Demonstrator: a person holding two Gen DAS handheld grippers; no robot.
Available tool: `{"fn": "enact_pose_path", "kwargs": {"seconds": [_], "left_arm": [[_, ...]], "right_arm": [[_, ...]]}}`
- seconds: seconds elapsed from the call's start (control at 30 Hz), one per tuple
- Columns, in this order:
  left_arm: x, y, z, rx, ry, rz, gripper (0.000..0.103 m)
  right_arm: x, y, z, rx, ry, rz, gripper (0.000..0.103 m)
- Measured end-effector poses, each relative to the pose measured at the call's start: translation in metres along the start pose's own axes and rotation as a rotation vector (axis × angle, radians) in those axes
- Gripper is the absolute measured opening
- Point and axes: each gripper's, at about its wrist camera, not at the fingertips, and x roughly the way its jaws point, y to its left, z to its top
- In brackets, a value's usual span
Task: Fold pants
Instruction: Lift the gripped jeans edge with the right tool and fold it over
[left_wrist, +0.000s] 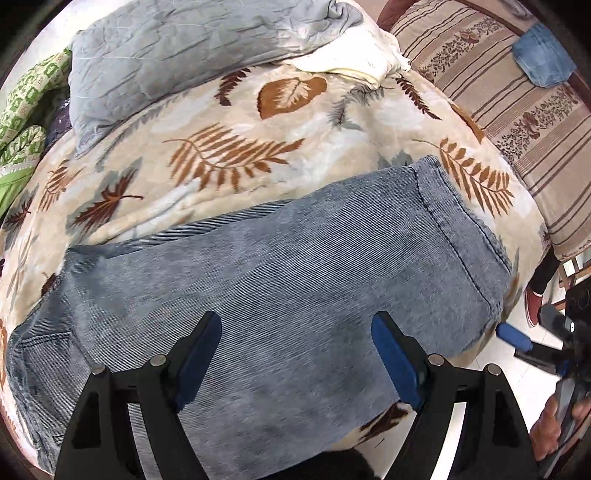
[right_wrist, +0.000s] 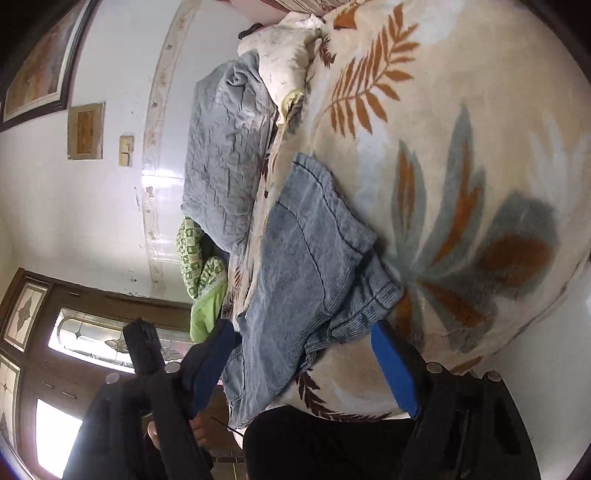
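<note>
My left gripper (left_wrist: 295, 325) hovers spread over the pants (left_wrist: 277, 273), long axis crosswise; right gripper (right_wrist: 303, 332) spread, beside the hem.

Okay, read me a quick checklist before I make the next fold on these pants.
1. Left hand-held gripper open, nothing clamped: ok.
2. Right hand-held gripper open, pads off the cloth: ok.
3. Pants lying on the blanket: ok.
4. Legs stacked flat, hems lined up: ok in the left view.
5. Hem end smooth: not ok, it looks bunched in the right view.
6. Waist end fully on the bed: cannot tell.
</note>
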Motion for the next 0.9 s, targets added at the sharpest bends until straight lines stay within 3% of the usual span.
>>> {"fn": "enact_pose_path", "kwargs": {"seconds": [0.2, 0.33, 0.4, 0.67, 0.9], "left_arm": [[0.033, -0.015, -0.003, 0.019, 0.059, 0.027, 0.085], [0.028, -0.025, -0.014, 0.119, 0.051, 0.048, 0.086], [0.022, -0.025, -0.016, 0.120, 0.048, 0.054, 0.086], [-0.027, -0.032, -0.013, 0.128, -0.138, 0.131, 0.086], [-0.058, -0.035, -0.007, 0.123, -0.229, 0.167, 0.086]], "right_arm": [[0.010, -0.009, 0.002, 0.036, -0.005, 0.012, 0.080], [0.015, -0.013, 0.009, 0.064, -0.013, 0.017, 0.080], [0.016, -0.011, 0.012, 0.059, -0.026, 0.020, 0.080], [0.014, -0.006, 0.011, 0.015, -0.030, -0.009, 0.080], [0.006, -0.005, 0.008, -0.001, -0.038, -0.050, 0.080]]}}
